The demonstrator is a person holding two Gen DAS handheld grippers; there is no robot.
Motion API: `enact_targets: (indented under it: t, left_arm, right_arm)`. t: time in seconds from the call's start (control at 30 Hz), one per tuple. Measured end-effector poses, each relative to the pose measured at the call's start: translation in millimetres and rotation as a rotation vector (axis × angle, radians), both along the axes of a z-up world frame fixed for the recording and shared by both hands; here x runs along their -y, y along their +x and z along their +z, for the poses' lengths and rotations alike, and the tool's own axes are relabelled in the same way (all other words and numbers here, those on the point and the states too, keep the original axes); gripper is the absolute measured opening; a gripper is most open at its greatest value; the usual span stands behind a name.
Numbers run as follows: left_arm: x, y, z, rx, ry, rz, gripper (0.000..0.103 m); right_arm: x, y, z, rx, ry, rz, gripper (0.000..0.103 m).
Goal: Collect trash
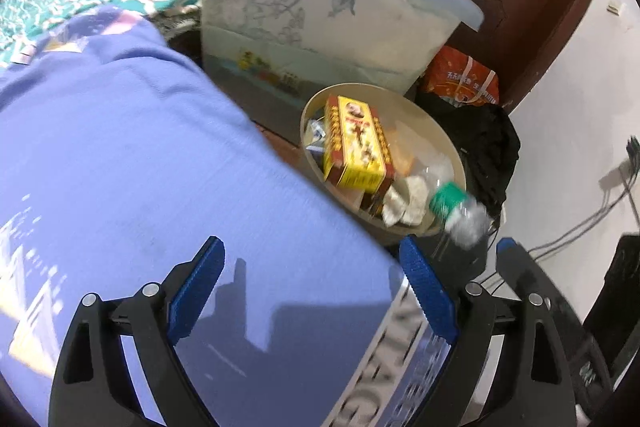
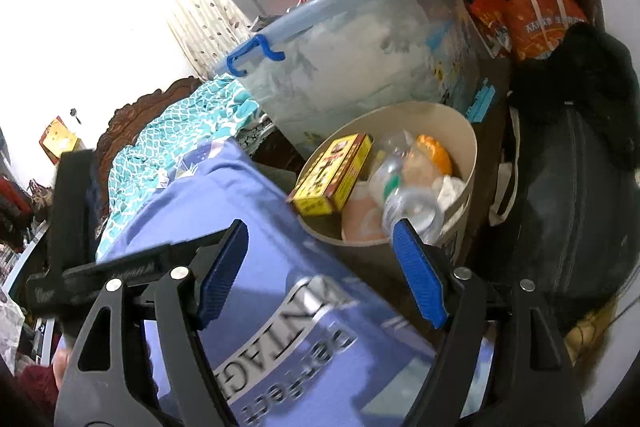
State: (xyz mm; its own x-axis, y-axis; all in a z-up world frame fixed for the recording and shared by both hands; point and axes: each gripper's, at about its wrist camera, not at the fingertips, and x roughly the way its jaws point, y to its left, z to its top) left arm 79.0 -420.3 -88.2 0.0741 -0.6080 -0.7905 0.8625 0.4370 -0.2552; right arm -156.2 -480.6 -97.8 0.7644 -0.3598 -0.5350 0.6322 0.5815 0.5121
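Two claws, both spread wide, nothing between pads: left gripper, right gripper. Clear plastic bottle w/ green label lies just ahead-right of left claw, tilted over rim of round beige bin; right claw's nearer, its right pad beside the bottle. Bin also holds yellow-red carton, crumpled paper.

Ahead of both grippers the bin stands open-topped, but it is nearly full: a yellow box, wrappers and a bottle at its near rim. Just behind it a big tub walls off the far side. To its right, black bags crowd close. Under and left of the jaws lies the purple cloth, flat, with open air above it up to the bin's rim.
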Motion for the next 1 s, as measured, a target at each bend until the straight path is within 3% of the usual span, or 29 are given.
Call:
enact_targets:
  t: [0.33,0.57,1.0]
  left_arm:
    - [-89,-12,20,0.152,-0.031,0.037,0.093]
    - [-133,-15,29,0.224,-0.049,0.063,0.094]
    - [-173,-9,45,0.29,-0.039,0.137,0.094]
  right_arm:
    - [-58,5,-1,-0.045,0.039,-0.042,0.091]
    - [-90,13,21,-0.057,-0.022,-0.087,0.099]
    - [-117,19,39,-0.08,-0.045,-0.125,0.099]
